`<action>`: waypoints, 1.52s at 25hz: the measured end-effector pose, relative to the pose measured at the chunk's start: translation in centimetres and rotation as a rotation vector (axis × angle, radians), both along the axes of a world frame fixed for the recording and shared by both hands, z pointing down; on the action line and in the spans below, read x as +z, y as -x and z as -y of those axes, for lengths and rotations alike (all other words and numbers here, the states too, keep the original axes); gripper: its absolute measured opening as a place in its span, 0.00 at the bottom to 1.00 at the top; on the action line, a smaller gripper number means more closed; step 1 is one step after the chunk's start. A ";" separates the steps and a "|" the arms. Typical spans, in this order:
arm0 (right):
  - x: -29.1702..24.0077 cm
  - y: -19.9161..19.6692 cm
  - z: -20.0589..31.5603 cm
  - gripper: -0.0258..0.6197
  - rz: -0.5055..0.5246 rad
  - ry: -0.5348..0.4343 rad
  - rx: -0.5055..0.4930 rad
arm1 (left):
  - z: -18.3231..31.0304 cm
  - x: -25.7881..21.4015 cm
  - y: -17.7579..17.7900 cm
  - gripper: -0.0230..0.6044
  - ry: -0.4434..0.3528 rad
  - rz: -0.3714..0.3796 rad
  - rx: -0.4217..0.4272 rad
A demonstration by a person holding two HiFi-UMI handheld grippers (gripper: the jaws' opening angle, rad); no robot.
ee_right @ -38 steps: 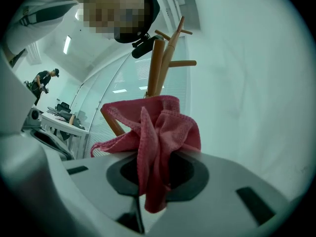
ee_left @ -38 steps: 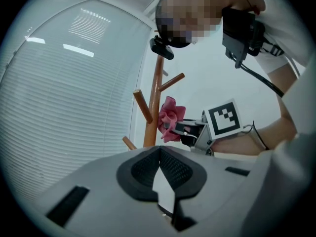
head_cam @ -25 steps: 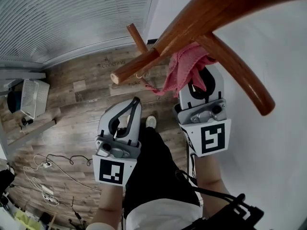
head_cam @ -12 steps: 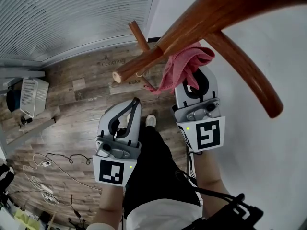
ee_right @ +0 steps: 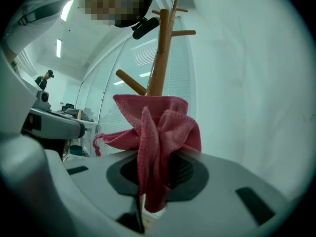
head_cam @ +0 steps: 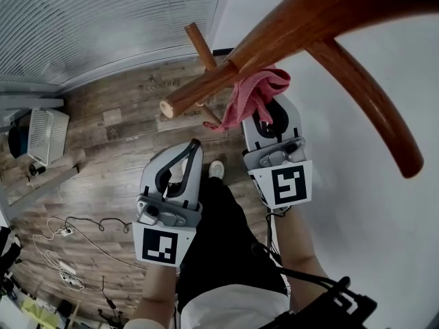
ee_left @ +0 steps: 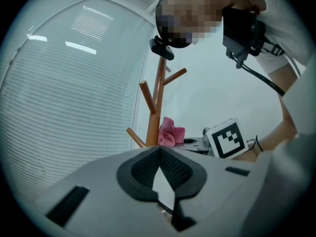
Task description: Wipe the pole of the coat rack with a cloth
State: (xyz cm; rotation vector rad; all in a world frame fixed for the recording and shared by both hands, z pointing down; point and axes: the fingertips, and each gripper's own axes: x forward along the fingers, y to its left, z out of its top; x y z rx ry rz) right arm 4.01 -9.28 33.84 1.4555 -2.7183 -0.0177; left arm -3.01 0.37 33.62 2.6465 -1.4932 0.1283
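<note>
The right tool (head_cam: 269, 117) pinched the cloth (head_cam: 255, 91) by the pole (head_cam: 295, 26); the left tool (head_cam: 191, 149) was pressed together, empty. Loose folds could snag a peg (head_cam: 195, 93) and tug free.

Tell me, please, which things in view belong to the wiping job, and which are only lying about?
For the job:
- pink cloth, clamped in the right gripper
- coat rack pole

Only lying about:
- white basket
- cables on the wooden floor
- left gripper, shut on nothing, away from the rack
</note>
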 end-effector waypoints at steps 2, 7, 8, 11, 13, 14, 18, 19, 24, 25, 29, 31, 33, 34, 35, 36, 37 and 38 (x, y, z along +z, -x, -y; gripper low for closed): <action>0.6 0.1 -0.1 0.17 -0.006 0.011 -0.002 | 0.0 0.1 0.0 0.06 0.001 0.000 0.000; 2.3 0.3 -0.3 0.17 -0.024 0.041 -0.013 | -0.2 0.4 0.0 0.06 0.008 -0.002 0.000; 3.0 0.3 -0.5 0.17 -0.052 0.050 -0.024 | -0.2 0.4 0.0 0.06 0.010 -0.003 0.000; 4.0 0.3 -0.7 0.17 -0.087 0.069 -0.038 | -0.3 0.7 -0.1 0.06 0.018 -0.003 0.002; 4.3 0.4 -0.6 0.17 -0.071 0.078 -0.031 | -0.3 0.8 0.0 0.06 0.022 -0.002 0.002; 4.5 0.5 -0.5 0.17 -0.064 0.082 -0.028 | -0.3 0.9 0.0 0.06 0.024 -0.002 0.002; 4.7 0.9 -0.4 0.17 -0.025 0.083 -0.017 | -0.3 0.9 0.2 0.06 0.024 -0.004 -0.002; 4.9 1.0 -0.4 0.17 -0.020 0.084 -0.016 | -0.3 0.9 0.3 0.06 0.024 -0.004 -0.002; 6.5 1.2 -0.5 0.17 -0.030 0.105 -0.020 | -0.4 1.5 0.3 0.06 0.037 -0.001 -0.002; 6.8 1.2 -0.6 0.17 -0.032 0.110 -0.021 | -0.4 1.5 0.3 0.06 0.039 0.000 -0.002; 7.7 1.3 -0.6 0.17 -0.042 0.122 -0.026 | -0.5 1.6 0.5 0.06 0.044 0.003 -0.001; 8.0 1.5 -0.7 0.17 -0.046 0.128 -0.027 | -0.5 1.7 0.5 0.06 0.047 0.004 0.002; 8.3 1.6 -0.9 0.17 -0.052 0.132 -0.030 | -0.6 1.7 0.5 0.06 0.047 0.003 0.003; 8.5 1.6 -0.9 0.17 -0.058 0.133 -0.032 | -0.6 1.7 0.5 0.06 0.047 0.002 0.004; 8.7 1.6 -0.9 0.17 -0.064 0.134 -0.036 | -0.6 1.8 0.4 0.06 0.046 0.002 0.004; 8.9 1.6 -1.0 0.17 -0.071 0.135 -0.041 | -0.6 1.8 0.4 0.06 0.046 0.002 0.004; 9.0 1.7 -1.0 0.17 -0.078 0.135 -0.045 | -0.6 1.9 0.4 0.06 0.047 0.001 0.004; 9.1 1.8 -1.0 0.17 -0.086 0.133 -0.050 | -0.6 1.9 0.3 0.06 0.049 0.001 0.004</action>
